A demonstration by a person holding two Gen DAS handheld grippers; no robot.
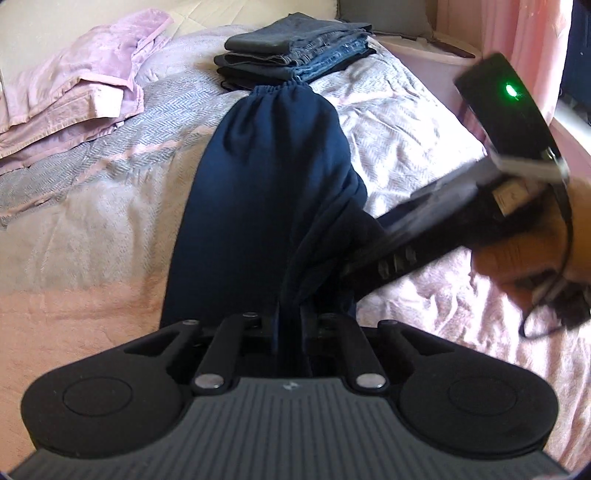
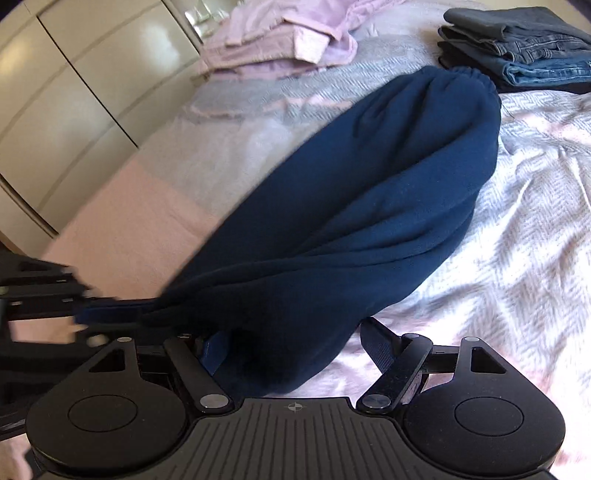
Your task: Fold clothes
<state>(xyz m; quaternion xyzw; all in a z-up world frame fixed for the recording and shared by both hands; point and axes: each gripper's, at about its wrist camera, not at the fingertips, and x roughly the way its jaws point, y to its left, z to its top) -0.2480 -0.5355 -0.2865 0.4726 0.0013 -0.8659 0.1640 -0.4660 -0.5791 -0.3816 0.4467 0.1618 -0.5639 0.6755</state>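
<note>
The navy sweatpants (image 1: 266, 192) lie stretched along the bed (image 1: 92, 236), their elastic waistband touching a stack of folded jeans (image 1: 295, 48) at the far end. The left gripper (image 1: 291, 314) is clamped on the near end of the cloth. The right gripper (image 2: 291, 350) stands with its fingers apart around a bunched fold. Crumpled lilac bedding (image 2: 288, 33) sits beyond.

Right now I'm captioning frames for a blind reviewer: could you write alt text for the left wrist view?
The left gripper is shut on navy sweatpants stretched across a pale pink bedspread toward a stack of folded jeans. The right gripper reaches into the fabric from the right; crumpled lilac bedding lies far left.
</note>
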